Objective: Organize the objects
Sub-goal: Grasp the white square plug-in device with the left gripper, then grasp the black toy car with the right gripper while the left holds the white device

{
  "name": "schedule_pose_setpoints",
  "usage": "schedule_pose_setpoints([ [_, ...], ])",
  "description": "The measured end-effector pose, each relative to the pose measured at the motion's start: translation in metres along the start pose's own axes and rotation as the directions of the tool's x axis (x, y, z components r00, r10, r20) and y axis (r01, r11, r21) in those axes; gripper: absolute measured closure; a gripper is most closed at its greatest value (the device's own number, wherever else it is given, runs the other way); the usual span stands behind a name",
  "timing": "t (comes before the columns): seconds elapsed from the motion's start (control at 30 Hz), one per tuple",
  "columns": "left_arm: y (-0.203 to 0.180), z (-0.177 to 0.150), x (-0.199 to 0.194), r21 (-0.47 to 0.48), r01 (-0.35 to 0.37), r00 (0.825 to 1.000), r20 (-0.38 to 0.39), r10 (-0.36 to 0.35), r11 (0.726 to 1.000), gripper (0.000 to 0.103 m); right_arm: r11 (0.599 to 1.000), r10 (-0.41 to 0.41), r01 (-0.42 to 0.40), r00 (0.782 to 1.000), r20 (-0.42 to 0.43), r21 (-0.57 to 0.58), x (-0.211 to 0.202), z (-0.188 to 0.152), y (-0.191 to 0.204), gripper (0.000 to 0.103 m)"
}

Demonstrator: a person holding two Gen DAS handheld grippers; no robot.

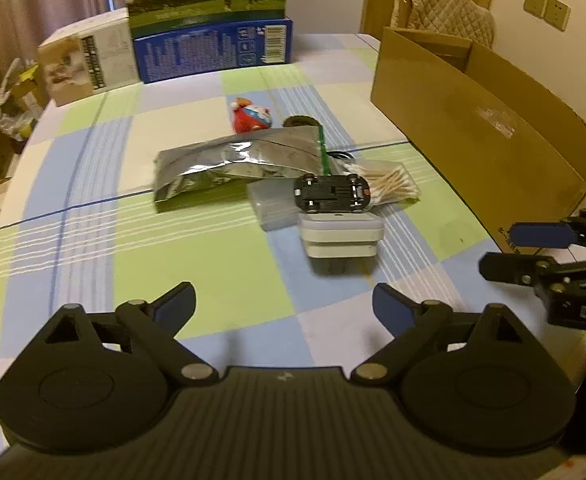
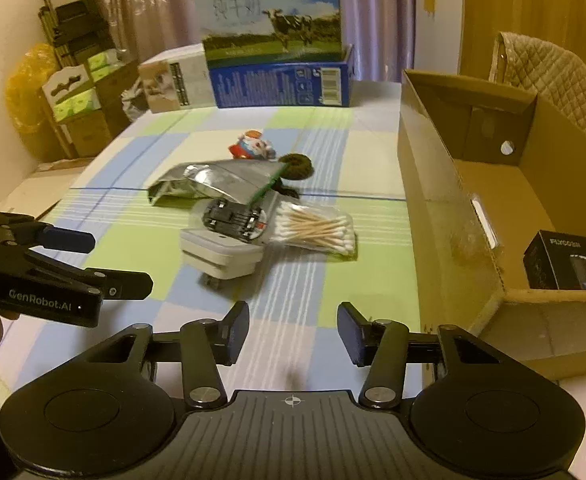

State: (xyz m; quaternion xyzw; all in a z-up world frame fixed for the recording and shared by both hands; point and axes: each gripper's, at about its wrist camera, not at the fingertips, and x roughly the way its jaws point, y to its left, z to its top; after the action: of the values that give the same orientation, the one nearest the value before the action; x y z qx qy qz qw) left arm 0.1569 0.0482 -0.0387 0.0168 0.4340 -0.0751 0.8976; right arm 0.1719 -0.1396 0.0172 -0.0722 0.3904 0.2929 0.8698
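Clutter sits in a small heap on the checked tablecloth [image 1: 197, 264], ahead of both pairs of tongs. Nearest the left gripper [image 1: 284, 305] is a white adapter [image 1: 341, 236], and a toy car [image 1: 332, 193] lies upside down on top of it, wheels up. Just behind the car lies a clear flat case [image 1: 271, 206], and to the right of it a packet of cotton swabs [image 1: 393, 186]. Beyond those a crumpled silver foil bag [image 1: 229, 168] with a green strip along one edge stretches leftward, and farther off stand a red toy figure [image 1: 252, 115] and a dark round item [image 1: 301, 122] that cannot be identified. The left gripper's jaws stand wide apart with nothing between them, hovering above the cloth short of the adapter. The right gripper [image 2: 293, 330] has its jaws parted more narrowly, also empty, pointing at the same heap. To the right of both tongs stands an open cardboard box [image 2: 433, 208] with a small black carton [image 2: 561, 260] inside. At the far edge of the table rest a milk carton box [image 2: 273, 16] and a pale box [image 2: 169, 84].
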Motion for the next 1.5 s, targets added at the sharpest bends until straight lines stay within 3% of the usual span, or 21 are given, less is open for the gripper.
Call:
schedule_pose_setpoints([
  [0.37, -0.013, 0.011, 0.037, 0.062, 0.076, 0.997, 0.024, -0.078, 0.995, 0.028, 0.999, -0.035, 0.035, 0.999, -0.034, 0.005, 0.027, -0.006, -0.008, 0.064],
  [0.73, -0.027, 0.021, 0.067, 0.085, 0.104, 0.994, 0.031, -0.107, 0.991, 0.028, 0.999, -0.050, 0.049, 0.997, -0.060, -0.010, 0.038, -0.013, -0.013, 0.064],
  [0.77, -0.028, 0.022, 0.069, 0.082, 0.106, 0.994, 0.029, -0.108, 0.991, 0.029, 0.999, -0.050, 0.050, 0.997, -0.062, -0.010, 0.038, -0.013, -0.013, 0.064],
  [0.83, -0.028, 0.023, 0.073, 0.078, 0.111, 0.993, 0.024, -0.114, 0.991, 0.040, 0.999, -0.045, 0.045, 0.997, -0.065, -0.009, 0.039, -0.013, -0.013, 0.064],
  [0.93, -0.027, 0.022, 0.071, 0.078, 0.117, 0.993, 0.015, -0.118, 0.990, 0.042, 0.999, -0.038, 0.037, 0.997, -0.065, -0.018, 0.038, -0.012, -0.011, 0.064],
  [1.23, 0.010, 0.001, 0.033, 0.072, 0.035, 0.999, -0.034, -0.033, 0.997, 0.042, 0.993, 0.051, -0.057, 0.997, -0.060, -0.103, 0.047, -0.002, 0.011, 0.064],
  [1.43, 0.042, -0.009, 0.024, -0.010, -0.020, 0.999, -0.031, 0.020, 1.000, 0.042, 0.976, 0.079, -0.090, 0.995, -0.061, -0.198, 0.065, 0.014, 0.027, 0.061],
  [1.5, 0.047, -0.011, 0.022, -0.027, -0.022, 0.999, -0.026, 0.021, 0.999, 0.042, 0.975, 0.078, -0.088, 0.995, -0.058, -0.204, 0.073, 0.020, 0.029, 0.056],
])
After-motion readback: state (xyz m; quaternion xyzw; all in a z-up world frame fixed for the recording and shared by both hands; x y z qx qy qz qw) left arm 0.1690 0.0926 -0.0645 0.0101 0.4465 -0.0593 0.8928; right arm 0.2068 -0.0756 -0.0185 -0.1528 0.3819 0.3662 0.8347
